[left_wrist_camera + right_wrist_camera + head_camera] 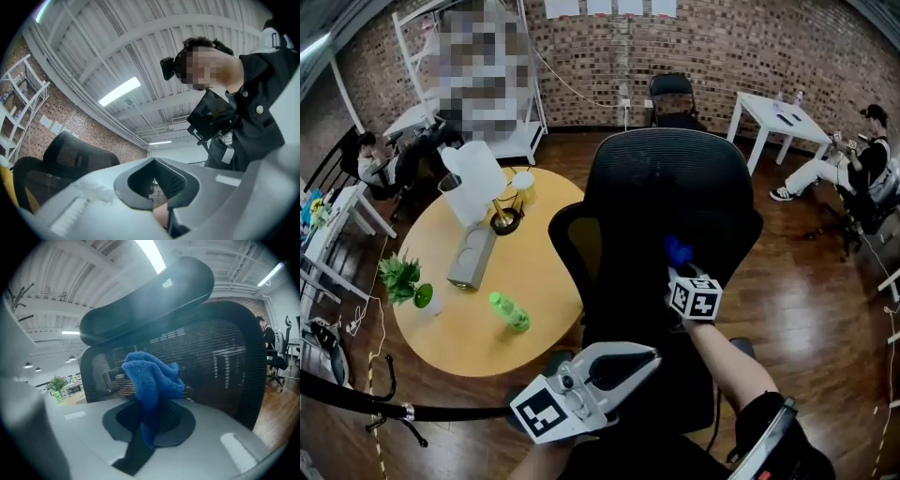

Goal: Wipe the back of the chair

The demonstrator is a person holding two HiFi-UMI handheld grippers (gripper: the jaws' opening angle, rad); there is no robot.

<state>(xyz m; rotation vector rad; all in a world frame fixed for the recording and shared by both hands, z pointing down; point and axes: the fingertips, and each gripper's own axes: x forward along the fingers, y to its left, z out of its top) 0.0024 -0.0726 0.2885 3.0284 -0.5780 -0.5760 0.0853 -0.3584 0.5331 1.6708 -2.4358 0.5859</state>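
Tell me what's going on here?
A person works with two hand-held grippers. The right hand-held gripper is shut on a blue cloth, held up at the black mesh chair back; actual contact is hard to confirm. The left hand-held gripper hangs low behind it, jaws together and empty.

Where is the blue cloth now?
In the head view, the blue knitted cloth is right of centre; the right gripper pinches it near the black mesh chair back.
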